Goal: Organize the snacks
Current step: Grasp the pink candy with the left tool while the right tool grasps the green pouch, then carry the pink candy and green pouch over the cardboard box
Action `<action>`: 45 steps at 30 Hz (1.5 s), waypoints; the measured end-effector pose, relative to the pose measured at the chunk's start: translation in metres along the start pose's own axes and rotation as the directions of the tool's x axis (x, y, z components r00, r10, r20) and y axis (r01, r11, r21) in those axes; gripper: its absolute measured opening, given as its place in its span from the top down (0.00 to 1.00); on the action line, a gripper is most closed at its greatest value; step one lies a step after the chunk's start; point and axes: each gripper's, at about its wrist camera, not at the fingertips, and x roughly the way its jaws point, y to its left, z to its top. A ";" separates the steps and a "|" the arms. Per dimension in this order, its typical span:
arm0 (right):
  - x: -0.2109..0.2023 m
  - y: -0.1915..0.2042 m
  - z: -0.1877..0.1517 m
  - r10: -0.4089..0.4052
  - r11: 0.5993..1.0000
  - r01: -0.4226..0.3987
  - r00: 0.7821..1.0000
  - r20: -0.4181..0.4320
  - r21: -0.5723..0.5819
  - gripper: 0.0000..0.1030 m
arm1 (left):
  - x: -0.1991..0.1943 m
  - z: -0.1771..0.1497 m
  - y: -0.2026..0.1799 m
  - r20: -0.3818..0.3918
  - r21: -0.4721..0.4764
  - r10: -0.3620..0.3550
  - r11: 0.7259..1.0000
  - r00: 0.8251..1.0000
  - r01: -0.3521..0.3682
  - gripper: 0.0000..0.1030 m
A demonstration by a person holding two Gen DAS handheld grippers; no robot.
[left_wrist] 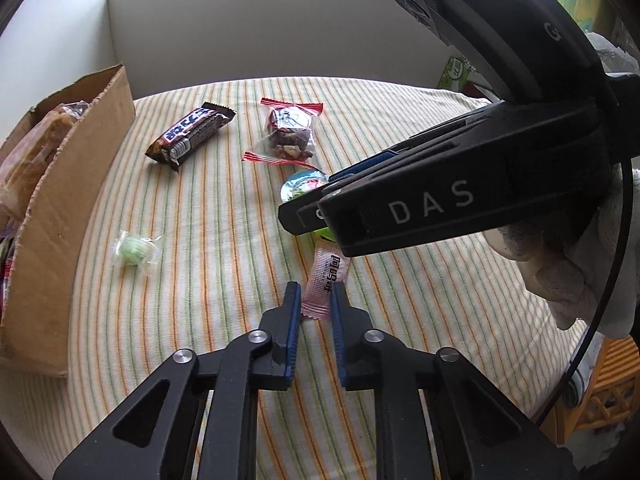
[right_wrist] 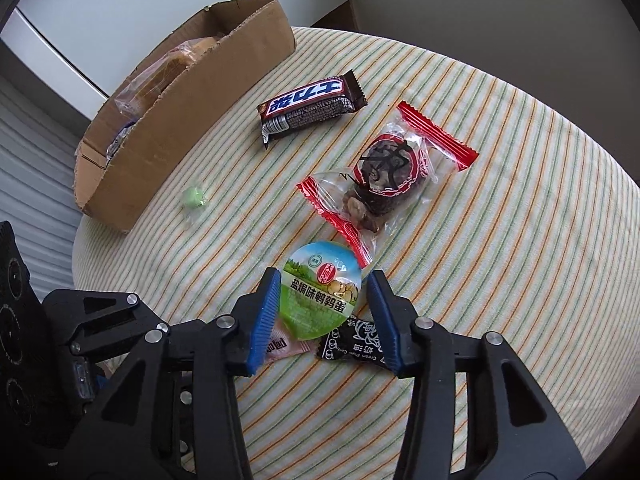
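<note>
Snacks lie on a striped cloth. My left gripper is open, its blue fingers on either side of a pink sachet, seen partly in the right wrist view. My right gripper is open around a round green-lidded cup, not clamped; the cup shows behind it in the left wrist view. A black candy lies beside the cup. Further off lie a dark chocolate bar, a clear red-edged packet and a small green candy.
An open cardboard box with wrapped snacks inside stands at the table's left side, also in the left wrist view. The table edge curves round at the right. A wooden chair is beyond it.
</note>
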 end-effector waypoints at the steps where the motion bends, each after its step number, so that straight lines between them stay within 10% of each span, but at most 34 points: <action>1: 0.000 0.001 0.000 -0.005 1.000 0.005 1.000 0.000 -0.005 0.61 | 0.000 0.000 0.002 -0.001 -0.005 -0.005 1.000 1.000 0.005 0.89; 29: -0.020 -0.036 -0.023 -0.012 0.998 0.010 1.000 0.027 0.065 0.62 | 0.024 0.026 -0.014 -0.016 0.015 0.016 1.000 1.000 -0.015 0.82; 45: -0.058 0.006 -0.014 -0.002 1.000 0.004 0.993 0.119 -0.016 0.63 | -0.034 0.016 0.037 0.066 -0.057 0.062 0.997 0.996 -0.058 0.82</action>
